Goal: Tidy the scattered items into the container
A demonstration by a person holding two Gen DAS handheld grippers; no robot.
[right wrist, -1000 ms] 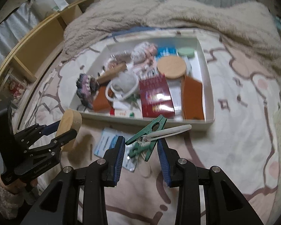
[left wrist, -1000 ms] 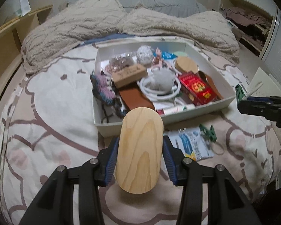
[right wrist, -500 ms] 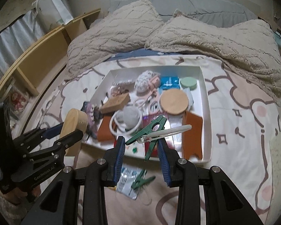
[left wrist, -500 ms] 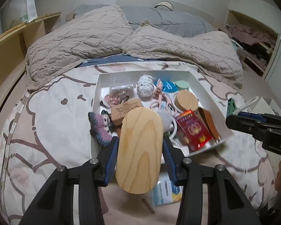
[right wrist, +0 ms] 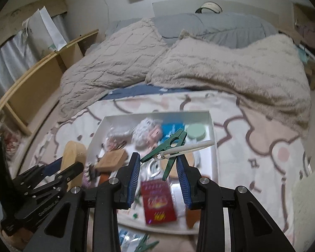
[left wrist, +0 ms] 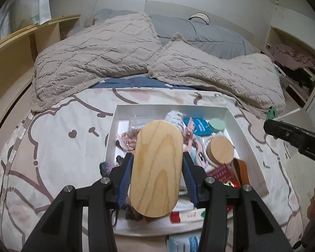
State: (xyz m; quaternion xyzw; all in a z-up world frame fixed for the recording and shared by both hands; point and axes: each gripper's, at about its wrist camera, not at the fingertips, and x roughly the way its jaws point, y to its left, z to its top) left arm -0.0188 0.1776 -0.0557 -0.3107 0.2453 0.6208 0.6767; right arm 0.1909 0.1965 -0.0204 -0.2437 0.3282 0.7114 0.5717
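My left gripper [left wrist: 157,164] is shut on an oval wooden piece [left wrist: 157,174], held upright over the near left part of the white box [left wrist: 248,140]. My right gripper [right wrist: 158,160] is shut on a green clothespin [right wrist: 167,145] clipped to a white stick, hanging above the box [right wrist: 213,140]. The box lies on the patterned bedspread and holds several items, among them a round wooden lid [left wrist: 221,151] and a red packet [right wrist: 158,201]. In the right wrist view the left gripper [right wrist: 72,164] shows at the left with the wooden piece [right wrist: 73,150].
On the bedspread in front of the box lie a white and blue packet [left wrist: 184,241] and another green clothespin [right wrist: 147,245]. Beige blankets [left wrist: 107,56] are heaped behind the box. A wooden shelf [left wrist: 14,48] runs along the left of the bed.
Both grippers have risen and moved forward, from in front of the box to over it, each still holding its item. The packet and loose clothespin have slid to the lower edge of the views.
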